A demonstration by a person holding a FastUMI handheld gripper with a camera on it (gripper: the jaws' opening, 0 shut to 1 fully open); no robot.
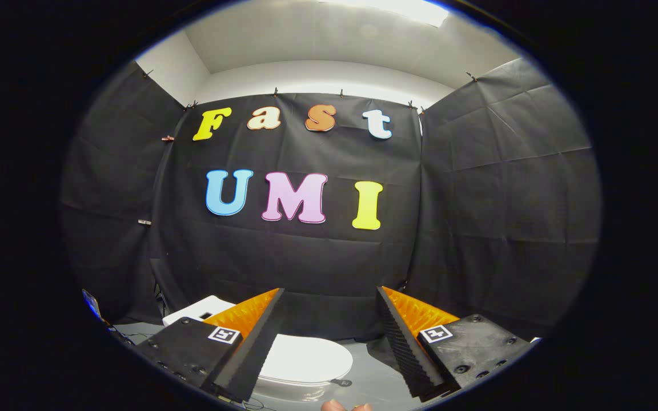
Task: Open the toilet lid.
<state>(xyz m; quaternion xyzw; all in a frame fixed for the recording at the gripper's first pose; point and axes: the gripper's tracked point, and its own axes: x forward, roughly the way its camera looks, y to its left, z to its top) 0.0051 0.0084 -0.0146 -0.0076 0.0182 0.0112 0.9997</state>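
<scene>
The gripper (329, 337) is held wide open, gripping nothing. The closed toilet lid (306, 359) lies low between and beyond the 2 fingers. A slip off its smooth rim is risked.

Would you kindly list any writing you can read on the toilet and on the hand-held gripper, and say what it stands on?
Toilet lid: plain white, no writing.
Hand-held gripper, fingers open with the lid showing between them: a square black-and-white marker on each finger, a pattern only, no readable words or numbers.
</scene>
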